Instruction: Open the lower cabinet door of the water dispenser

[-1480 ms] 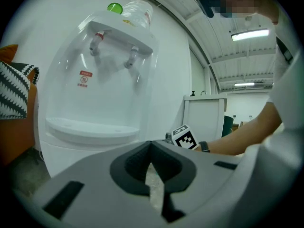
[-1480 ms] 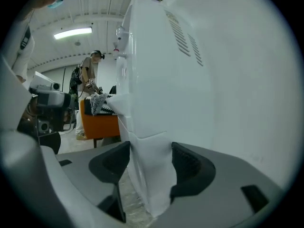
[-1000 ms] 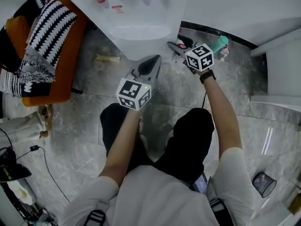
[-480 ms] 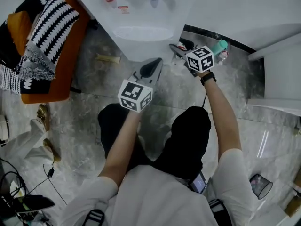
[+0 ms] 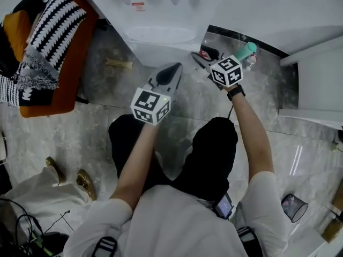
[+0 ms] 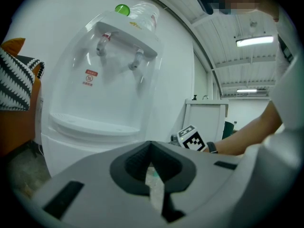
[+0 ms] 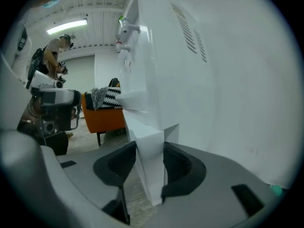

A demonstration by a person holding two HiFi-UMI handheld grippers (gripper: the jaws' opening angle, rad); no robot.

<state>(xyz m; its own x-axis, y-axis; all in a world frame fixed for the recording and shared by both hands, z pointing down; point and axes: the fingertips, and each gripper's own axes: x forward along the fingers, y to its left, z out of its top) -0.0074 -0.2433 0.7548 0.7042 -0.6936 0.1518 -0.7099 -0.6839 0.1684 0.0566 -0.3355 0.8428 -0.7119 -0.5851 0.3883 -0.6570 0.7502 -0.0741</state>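
Note:
The white water dispenser (image 5: 161, 36) stands in front of me, its taps and drip tray facing me in the left gripper view (image 6: 104, 108). My right gripper (image 5: 199, 57) is at its right front corner. In the right gripper view the jaws are closing with the edge of the lower cabinet door (image 7: 151, 141) between the pads (image 7: 178, 163); on the left a sliver of floor still shows between jaw and door. My left gripper (image 5: 172, 73) hangs level before the lower front, shut and holding nothing (image 6: 152, 167).
An orange chair (image 5: 64, 84) with a black-and-white striped blanket (image 5: 51, 28) stands left of the dispenser. A teal bottle (image 5: 247, 51) sits on the floor by the wall, a white cabinet (image 5: 321, 74) to the right. Shoes (image 5: 80, 181) lie at lower left.
Both grippers stay almost where they were at the dispenser's lower front. A pair of shoes has come into the lower left of the head view.

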